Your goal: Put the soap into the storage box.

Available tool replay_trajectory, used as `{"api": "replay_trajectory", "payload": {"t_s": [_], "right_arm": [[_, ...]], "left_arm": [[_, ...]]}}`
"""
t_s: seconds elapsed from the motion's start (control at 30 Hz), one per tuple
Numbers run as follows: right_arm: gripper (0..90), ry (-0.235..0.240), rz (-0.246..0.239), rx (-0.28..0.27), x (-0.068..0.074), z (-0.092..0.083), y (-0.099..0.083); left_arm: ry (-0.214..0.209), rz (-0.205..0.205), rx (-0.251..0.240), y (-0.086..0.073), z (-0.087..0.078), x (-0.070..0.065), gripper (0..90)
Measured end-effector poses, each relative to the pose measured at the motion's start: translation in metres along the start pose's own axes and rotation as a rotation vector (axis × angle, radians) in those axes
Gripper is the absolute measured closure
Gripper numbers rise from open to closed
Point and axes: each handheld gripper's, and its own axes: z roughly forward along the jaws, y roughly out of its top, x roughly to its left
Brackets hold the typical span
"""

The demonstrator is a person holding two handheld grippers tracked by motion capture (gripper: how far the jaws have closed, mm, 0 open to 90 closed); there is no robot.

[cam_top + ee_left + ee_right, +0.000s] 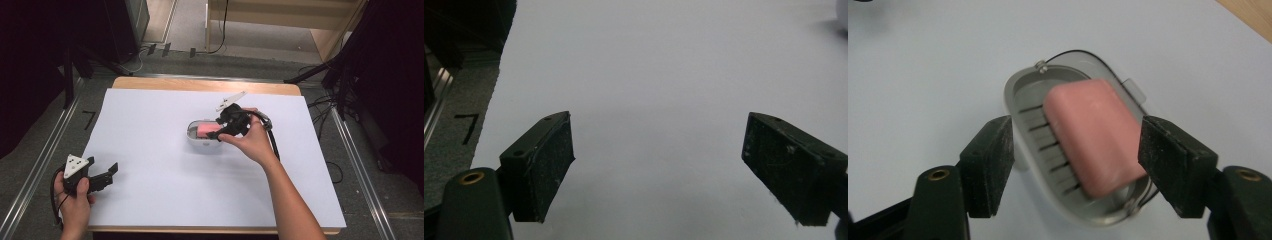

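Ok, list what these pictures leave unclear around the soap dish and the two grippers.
- High view: the near end of the pink soap and soap dish is covered by the right gripper and hand.
- Right gripper view: whether the jaws touch the soap cannot be told; the right jaw overlaps its edge.
- Right gripper view: the soap hides the dish's slatted floor beneath it.
- Left gripper view: a pale shape at the top right corner is cut off by the edge.
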Motion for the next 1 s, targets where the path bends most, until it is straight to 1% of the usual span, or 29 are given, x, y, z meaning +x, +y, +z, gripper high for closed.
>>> {"api": "replay_trajectory", "payload": {"t_s": [0.1,0.13,0.17,0.2,0.23,0.27,0.3,0.33,0.37,0.4,0.57,0.63,0.67,0.73,0.77,0.9,0.93,1.0], "right_arm": [[27.2,-0.018,0.022,-0.011,0.000,-0.005,-0.009],[25.9,-0.031,0.035,-0.010,0.001,-0.007,-0.013],[24.8,-0.053,0.046,-0.007,0.001,-0.009,-0.018],[23.6,-0.086,0.053,-0.006,0.002,-0.011,-0.022],[23.4,-0.130,0.063,-0.004,0.003,-0.014,-0.028],[22.3,-0.141,0.077,0.000,0.004,-0.017,-0.032],[17.7,-0.138,0.093,0.004,0.003,-0.019,-0.036],[13.8,-0.143,0.099,0.002,0.003,-0.020,-0.039],[13.4,-0.174,0.109,0.000,0.003,-0.022,-0.044],[12.7,-0.192,0.117,-0.005,0.003,-0.024,-0.047],[4.6,-0.231,0.155,-0.026,0.003,-0.034,-0.063],[3.1,-0.244,0.159,-0.029,0.004,-0.037,-0.069],[3.1,-0.244,0.159,-0.029,0.004,-0.037,-0.069],[1.6,-0.254,0.158,-0.033,0.006,-0.039,-0.075],[0.8,-0.258,0.171,-0.031,0.007,-0.040,-0.079],[0.0,-0.252,0.189,-0.049,0.009,-0.043,-0.088],[0.0,-0.250,0.185,-0.057,0.010,-0.044,-0.090],[0.0,-0.264,0.176,-0.062,0.012,-0.045,-0.094]], "left_arm": [[0.001,0.001,0.000,0.000,0.000,0.000,13.9],[0.002,0.000,0.000,0.000,0.000,0.000,13.9],[0.002,0.000,-0.001,0.000,0.000,0.000,13.9],[0.002,0.001,-0.001,0.000,0.000,0.000,13.9],[0.003,0.002,0.000,0.000,0.000,0.000,13.9],[0.003,0.001,-0.001,0.000,0.000,0.000,13.9],[0.003,0.001,0.000,0.000,0.000,-0.001,13.9],[0.002,0.002,-0.001,0.000,0.000,0.000,13.9],[0.004,0.003,-0.001,0.000,0.000,-0.001,13.9],[0.004,0.003,-0.001,0.000,0.000,-0.001,13.9],[0.003,0.004,-0.003,0.000,0.000,-0.001,13.9],[0.003,0.004,-0.003,0.000,0.000,-0.001,13.9],[0.003,0.004,-0.003,0.000,0.000,-0.001,13.9],[0.003,0.004,-0.003,0.000,0.000,-0.001,13.9],[0.003,0.005,-0.005,0.000,0.000,-0.001,13.9],[0.004,0.005,-0.004,0.000,0.000,-0.001,13.9],[0.004,0.004,-0.005,0.000,0.000,-0.001,13.9],[0.004,0.004,-0.005,0.000,0.000,-0.001,13.9]]}}
